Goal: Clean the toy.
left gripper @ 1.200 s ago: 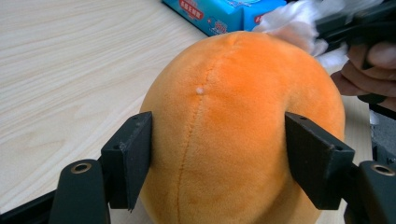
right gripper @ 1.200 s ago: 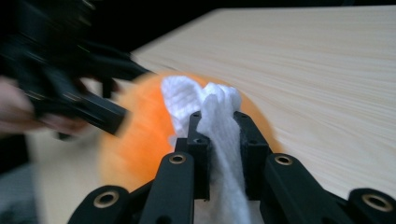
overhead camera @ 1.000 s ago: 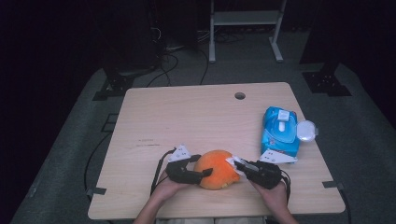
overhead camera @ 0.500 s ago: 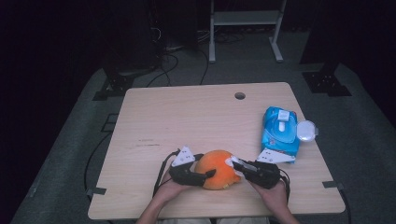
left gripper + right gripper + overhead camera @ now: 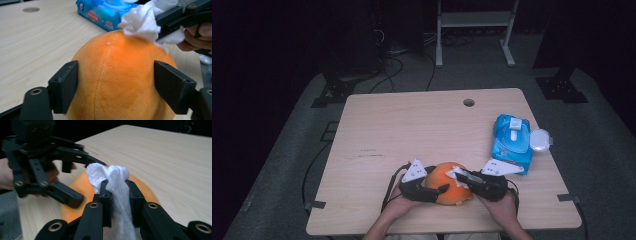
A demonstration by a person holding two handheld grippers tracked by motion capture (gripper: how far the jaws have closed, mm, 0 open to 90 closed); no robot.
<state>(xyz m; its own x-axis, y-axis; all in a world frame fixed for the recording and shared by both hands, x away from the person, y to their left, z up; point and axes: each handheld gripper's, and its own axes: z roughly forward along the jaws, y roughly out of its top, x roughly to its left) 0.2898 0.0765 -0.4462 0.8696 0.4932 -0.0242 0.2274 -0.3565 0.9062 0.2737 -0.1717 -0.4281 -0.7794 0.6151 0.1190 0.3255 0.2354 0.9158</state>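
Note:
An orange plush ball (image 5: pixel 451 186) rests on the table near its front edge. My left gripper (image 5: pixel 439 181) reaches it from the left, and its two black jaws press on the ball's sides (image 5: pixel 117 80). They have just been opening a little with the ball still between them. My right gripper (image 5: pixel 119 192) is shut on a bunched white wipe (image 5: pixel 115 182). It holds the wipe (image 5: pixel 141 21) against the top of the ball from the right (image 5: pixel 462 176).
A blue pack of wet wipes (image 5: pixel 512 142) lies at the right side of the wooden table (image 5: pixel 412 130), with a round white lid (image 5: pixel 540 140) beside it. A small cable hole (image 5: pixel 469 102) is near the far edge. Dark floor and cables surround the table.
My left gripper has shifted a little to the right, closer around the ball. The right gripper and its wipe have stayed on top of the ball.

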